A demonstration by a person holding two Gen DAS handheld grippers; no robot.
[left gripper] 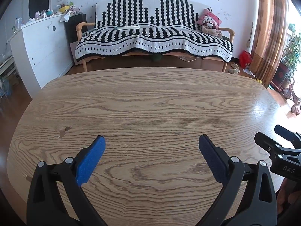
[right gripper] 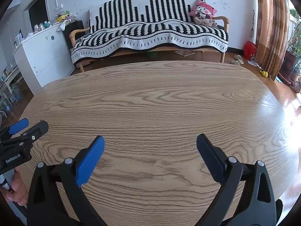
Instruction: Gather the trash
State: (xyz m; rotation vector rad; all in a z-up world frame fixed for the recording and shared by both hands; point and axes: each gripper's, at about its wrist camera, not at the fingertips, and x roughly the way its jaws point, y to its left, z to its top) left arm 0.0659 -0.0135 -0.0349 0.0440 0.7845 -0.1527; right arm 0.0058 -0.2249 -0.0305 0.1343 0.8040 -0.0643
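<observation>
Hovering over the wooden surface [left gripper: 150, 103], I have my left claw [left gripper: 152, 146] spread wide with nothing between its blue pads [left gripper: 92, 160], and my right claw [right gripper: 150, 146] is just as wide and just as empty. Both sit low and side by side at the near edge, each catching the other at the rim of its view.

No trash shows anywhere on the wood; I see only a small dark stain [left gripper: 64, 130] to the near left. Whatever counts as trash must lie outside both views, or I cannot tell where it is.

The main risk, as I judge it, is reaching for the wrong thing: the stain could pass for a scrap, and closing on it would only scrape my pads across the wood. The floor clutter by the curtain [left gripper: 270, 28] and under the striped sofa [left gripper: 154, 37] is far off, so lunging there could clip the far rim. My two claws are near enough to knock together if I swing either inward.
</observation>
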